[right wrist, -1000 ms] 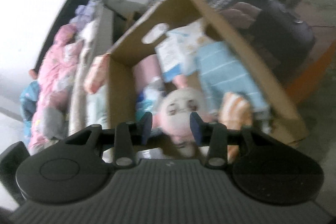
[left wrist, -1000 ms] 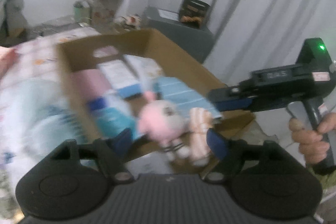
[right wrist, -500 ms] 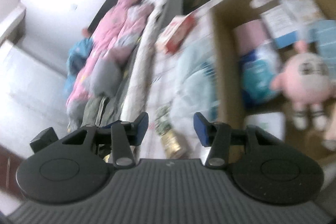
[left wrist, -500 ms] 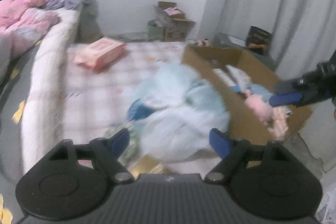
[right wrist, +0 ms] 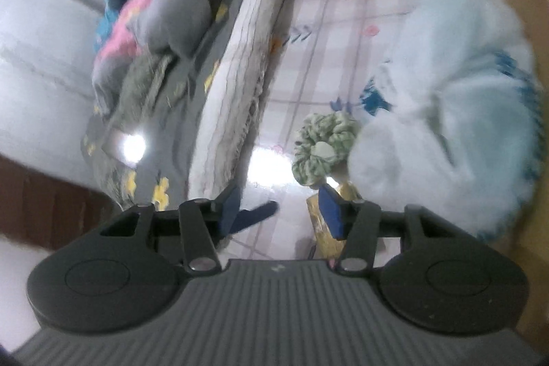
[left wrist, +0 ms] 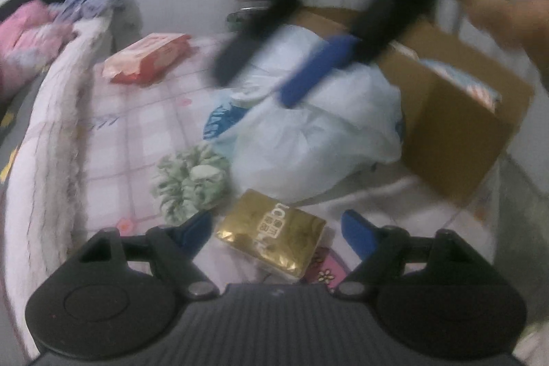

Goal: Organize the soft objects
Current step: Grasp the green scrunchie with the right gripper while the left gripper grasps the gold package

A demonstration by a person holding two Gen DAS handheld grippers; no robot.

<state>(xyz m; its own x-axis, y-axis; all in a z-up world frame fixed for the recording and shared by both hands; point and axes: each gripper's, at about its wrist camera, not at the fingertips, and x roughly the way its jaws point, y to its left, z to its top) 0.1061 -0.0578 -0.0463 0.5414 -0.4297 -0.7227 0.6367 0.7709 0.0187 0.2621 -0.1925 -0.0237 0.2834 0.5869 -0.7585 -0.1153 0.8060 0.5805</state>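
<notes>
Both claws, left claw (left wrist: 276,230) and right claw (right wrist: 279,206), hang empty with jaws apart, the right's just widening. Judging by this, the step in hand is fetching another item: gold packet (left wrist: 271,234) or green scrunchie (left wrist: 190,182). Next comes lowering around one.

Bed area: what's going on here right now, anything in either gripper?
Nothing is held. A person carries both grippers over the bed. The left gripper is open above the gold packet, beside the green scrunchie. The right gripper, whose fingers have just been opening with nothing between them, crosses above the pale blue plastic bag. The cardboard box sits to the right of the bag.
</notes>
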